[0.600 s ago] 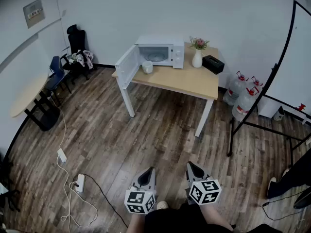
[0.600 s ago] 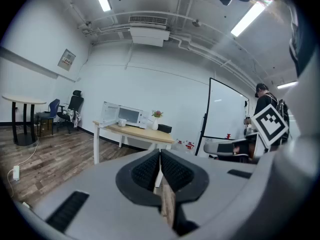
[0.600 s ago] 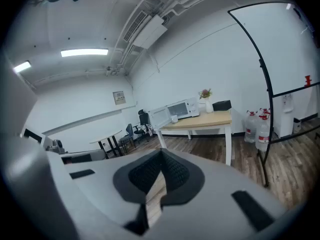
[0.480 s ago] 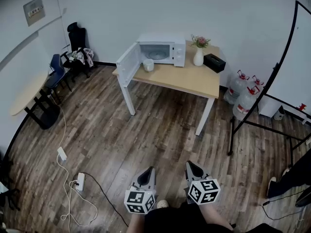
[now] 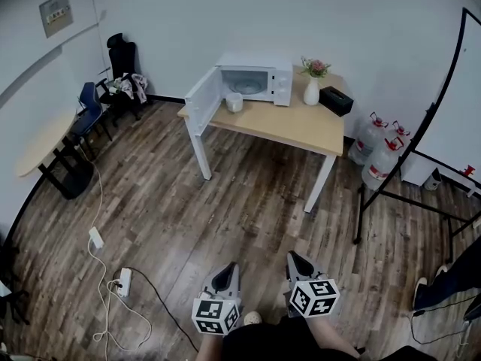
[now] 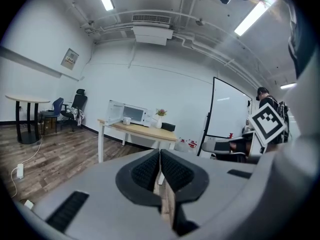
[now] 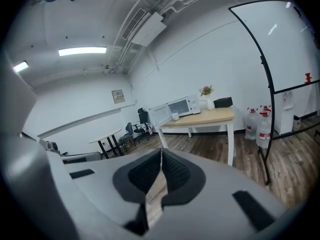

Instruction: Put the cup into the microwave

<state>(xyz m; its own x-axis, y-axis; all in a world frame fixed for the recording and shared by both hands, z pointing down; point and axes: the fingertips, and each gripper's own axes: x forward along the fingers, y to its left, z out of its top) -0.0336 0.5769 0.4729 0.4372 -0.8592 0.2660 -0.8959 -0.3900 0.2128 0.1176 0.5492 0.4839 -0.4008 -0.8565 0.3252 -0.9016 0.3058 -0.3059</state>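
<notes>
Left claw (image 5: 228,268), right claw (image 5: 295,258): closed, empty | cup (image 5: 234,102): well apart, on table (image 5: 301,126)

Office: whiteboard (image 5: 460,104), desk chairs (image 5: 118,56), water jugs (image 5: 380,162), microwave (image 5: 256,78).

I see a white flower vase (image 5: 311,91) beside a black box (image 5: 335,100) on the bench (image 5: 301,130); water jugs (image 5: 382,164) stand nearby, and a power strip (image 5: 124,283) lies on the floor.

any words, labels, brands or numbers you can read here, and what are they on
No text here is legible.
Wall panel: print too small to read.
Microwave: no brand or button marks legible.
Water bottles: any label too small to read.
Marker cube: black-and-white pattern only, no letters.
</notes>
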